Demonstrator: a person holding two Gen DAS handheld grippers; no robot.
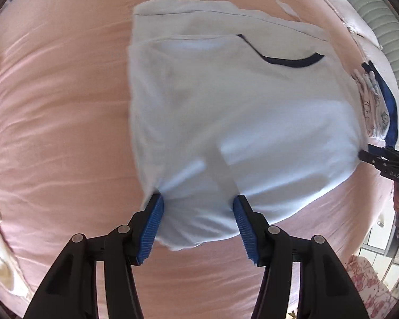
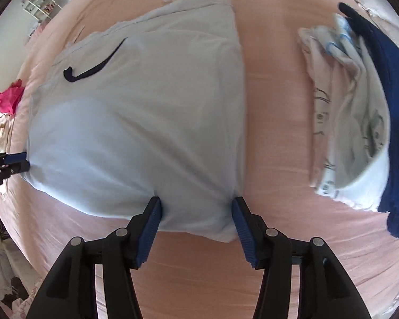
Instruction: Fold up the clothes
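Your pale blue folded shirt with a dark curved mark (image 1: 226,106) lies on the pink bed sheet (image 1: 53,133), and you hold it at two near corners. Your left tongs (image 1: 198,210) have their blue ribbed pads spread wide, with the near left corner of the shirt bunched between them and touching the pads. Your right tongs (image 2: 196,210) are spread wide the same way around the near right corner. From each side you can see the other tongs poking in at the far edge of the shirt. To the right of the shirt, apart from it on the sheet, sits a pile of folded white printed clothes (image 2: 345,119) with a dark blue cloth (image 2: 393,106) beside it. A bright pink cloth (image 2: 8,98) lies at the left edge of the bed.
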